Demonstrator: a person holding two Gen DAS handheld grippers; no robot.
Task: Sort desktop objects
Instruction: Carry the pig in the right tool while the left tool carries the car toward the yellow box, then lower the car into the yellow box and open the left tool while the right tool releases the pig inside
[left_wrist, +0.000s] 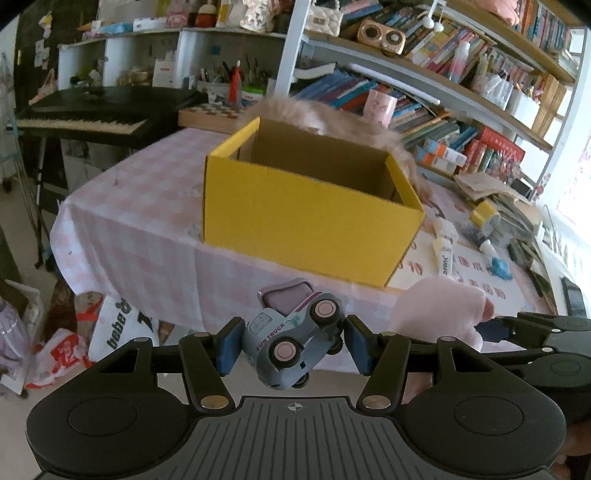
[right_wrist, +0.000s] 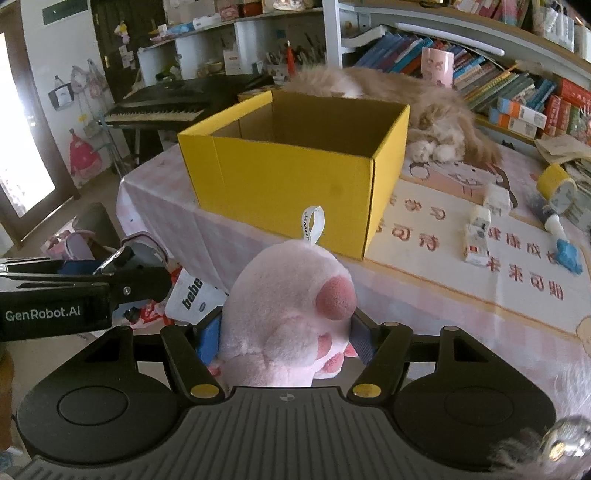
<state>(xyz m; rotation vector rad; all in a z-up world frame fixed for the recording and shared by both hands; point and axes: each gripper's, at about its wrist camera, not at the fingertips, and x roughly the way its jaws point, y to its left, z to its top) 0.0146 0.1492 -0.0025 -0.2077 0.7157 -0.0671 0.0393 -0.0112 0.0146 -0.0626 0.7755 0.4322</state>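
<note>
My left gripper (left_wrist: 290, 347) is shut on a grey-blue toy truck (left_wrist: 291, 341) with pink wheels, tilted on its side between the blue pads. My right gripper (right_wrist: 284, 336) is shut on a pink plush toy (right_wrist: 291, 314) with a white loop tag. Both hang in front of the table's near edge, short of an open yellow cardboard box (left_wrist: 310, 206) whose inside looks empty. In the left wrist view the pink plush (left_wrist: 439, 310) and the right gripper (left_wrist: 546, 343) show at the right. In the right wrist view the left gripper (right_wrist: 92, 280) shows at the left.
A fluffy tan cat (right_wrist: 424, 107) lies behind the box. Right of the box, on the printed mat (right_wrist: 461, 280), are small white packets (right_wrist: 476, 240), a yellow tape roll (right_wrist: 556, 184), a glue bottle and a blue toy (right_wrist: 569, 256). A keyboard piano (left_wrist: 81, 118) and bookshelves stand behind; bags lie on the floor.
</note>
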